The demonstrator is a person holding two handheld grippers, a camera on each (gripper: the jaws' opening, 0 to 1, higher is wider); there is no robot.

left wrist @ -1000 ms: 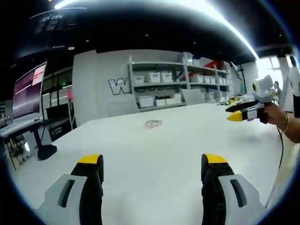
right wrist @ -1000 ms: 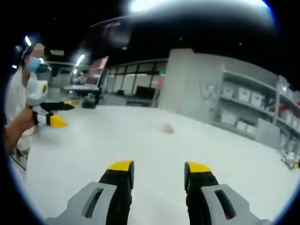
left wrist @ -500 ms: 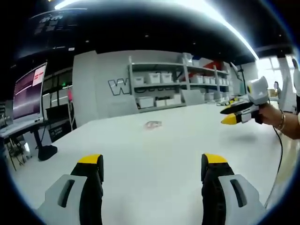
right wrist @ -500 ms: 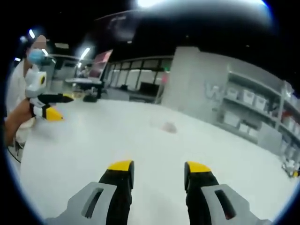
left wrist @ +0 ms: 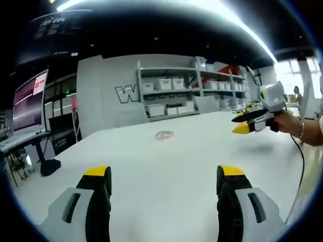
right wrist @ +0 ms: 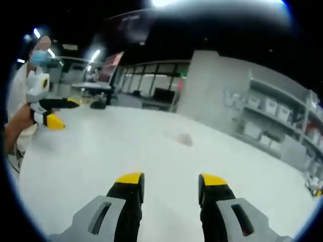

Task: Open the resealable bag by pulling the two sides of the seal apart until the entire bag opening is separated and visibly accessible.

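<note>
- The left gripper [left wrist: 164, 176] is hovering over the white table [left wrist: 166, 161] with its jaws spread wide, holding nothing; the right gripper [right wrist: 169, 181] is doing likewise, jaws parted and bare.
- The resealable bag [left wrist: 164, 134] is lying flat on the table, well ahead of both grippers, touched by neither; it is showing as a small pale patch [right wrist: 183, 139] in the right gripper view.
- Grey shelves [left wrist: 186, 91] are standing behind the table.

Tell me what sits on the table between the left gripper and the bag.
Nothing: in the left gripper view, only bare white table runs from the open left gripper to the small bag lying farther off.
</note>
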